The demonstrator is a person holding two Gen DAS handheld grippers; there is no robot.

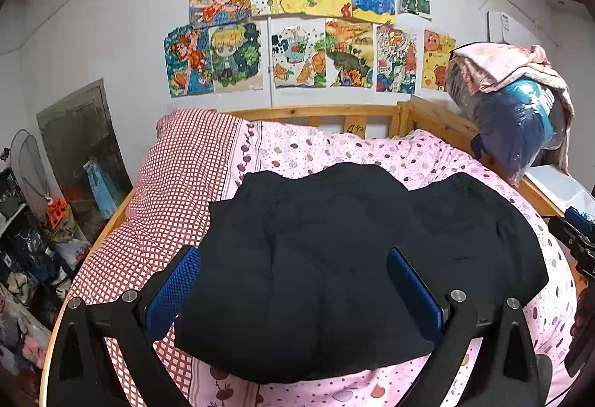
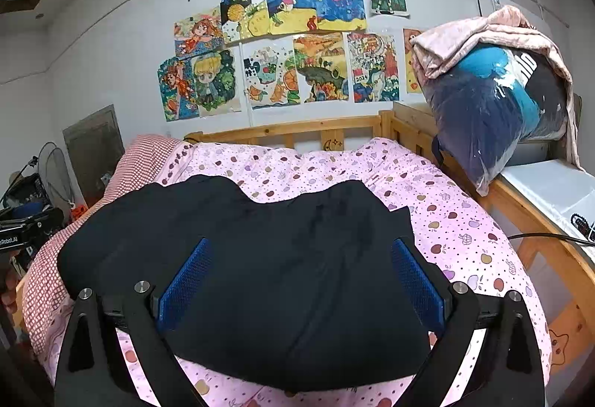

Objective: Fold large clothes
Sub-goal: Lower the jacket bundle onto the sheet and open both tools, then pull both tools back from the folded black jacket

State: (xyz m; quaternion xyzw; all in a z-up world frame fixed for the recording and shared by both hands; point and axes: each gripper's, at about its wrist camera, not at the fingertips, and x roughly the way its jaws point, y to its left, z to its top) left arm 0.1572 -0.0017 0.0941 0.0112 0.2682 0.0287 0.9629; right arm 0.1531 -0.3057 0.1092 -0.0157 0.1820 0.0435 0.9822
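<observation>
A large black garment (image 1: 334, 258) lies spread flat on the pink patterned bed cover (image 1: 334, 143). My left gripper (image 1: 293, 254) hovers over its near left part, wide open, blue pads (image 1: 174, 291) apart and nothing between them. In the right wrist view the same black garment (image 2: 260, 258) fills the middle of the bed cover (image 2: 465, 228). My right gripper (image 2: 301, 247) hangs over the garment's near right part, also open and holding nothing. The right gripper's body (image 1: 576, 239) shows at the left view's right edge, and the left gripper's body (image 2: 26, 232) at the right view's left edge.
A red checked quilt (image 1: 178, 183) lies along the bed's left side. The wooden bed frame (image 1: 316, 113) stands against a wall of drawings (image 1: 297, 27). A bagged bundle under a pink blanket (image 2: 494, 98) rests on the right rail. Clutter and a fan (image 2: 52, 176) stand at left.
</observation>
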